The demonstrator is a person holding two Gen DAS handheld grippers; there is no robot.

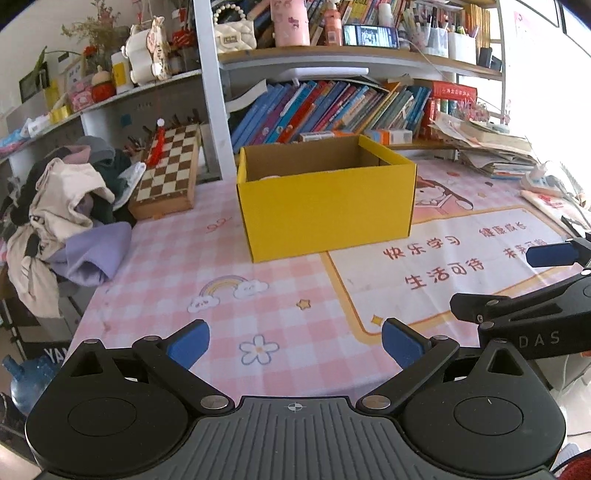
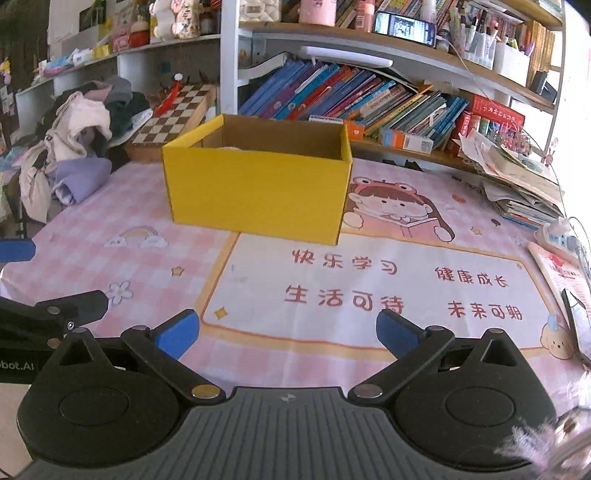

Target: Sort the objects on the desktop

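The open yellow cardboard box [image 1: 327, 206] stands mid-desk on the pink checked desk mat [image 1: 177, 266], a chessboard [image 1: 168, 173] and heaped clothes [image 1: 70, 206] to its left, while the left gripper [image 1: 295, 345] and right gripper [image 2: 288, 334] hover before it, jaws spread wide and empty.

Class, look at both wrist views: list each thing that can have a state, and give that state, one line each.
Yellow box: top open, upright on the desk mat; something pale shows just inside, unclear what.
Left gripper: open, nothing between the fingers.
Right gripper: open, nothing between the fingers.
Chessboard case: closed, propped at a tilt.
Phone on the shelf: screen lit.
Clothes pile: crumpled, unfolded.
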